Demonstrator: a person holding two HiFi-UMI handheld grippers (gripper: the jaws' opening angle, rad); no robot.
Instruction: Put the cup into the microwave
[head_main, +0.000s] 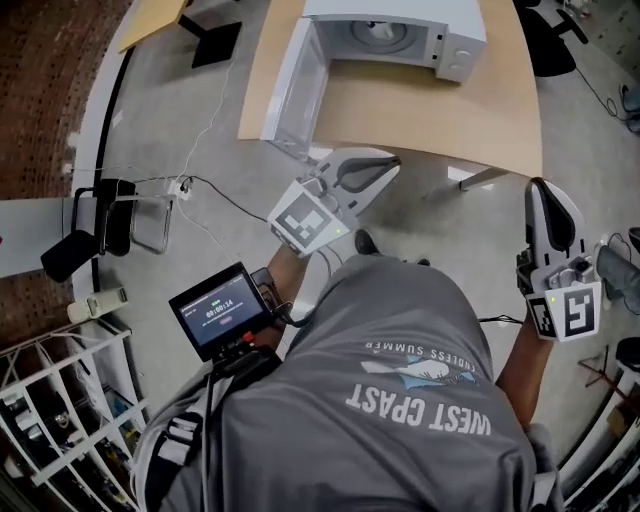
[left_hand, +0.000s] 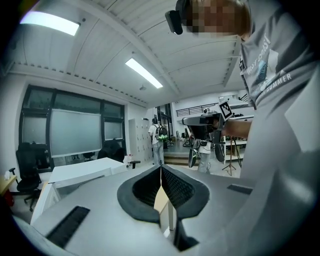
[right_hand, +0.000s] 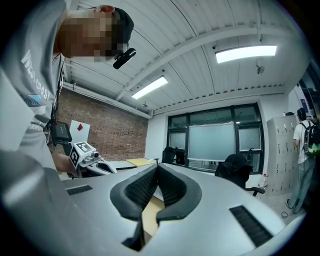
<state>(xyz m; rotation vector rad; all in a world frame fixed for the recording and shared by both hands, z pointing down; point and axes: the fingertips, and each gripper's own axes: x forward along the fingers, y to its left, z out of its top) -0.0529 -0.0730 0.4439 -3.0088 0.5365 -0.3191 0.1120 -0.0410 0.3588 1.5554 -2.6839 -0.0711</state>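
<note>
My left tongs (left_hand: 161, 169): ribbed black pads (left_hand: 176, 188) pressed together, nothing between. My right tongs (right_hand: 157, 168): likewise closed, empty. Both in air, clear of tan wooden surface (head_main: 430, 110). White boxy microwave (head_main: 450, 35) on it, door (head_main: 290, 90) swung open. Round pale shape (head_main: 380, 35) inside: cup or turntable, cannot tell.

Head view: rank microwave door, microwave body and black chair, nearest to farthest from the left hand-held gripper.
1. Microwave door, just ahead of left hand-held gripper.
2. Microwave body, farther ahead, on table.
3. Black chair, far left, on floor.
</note>
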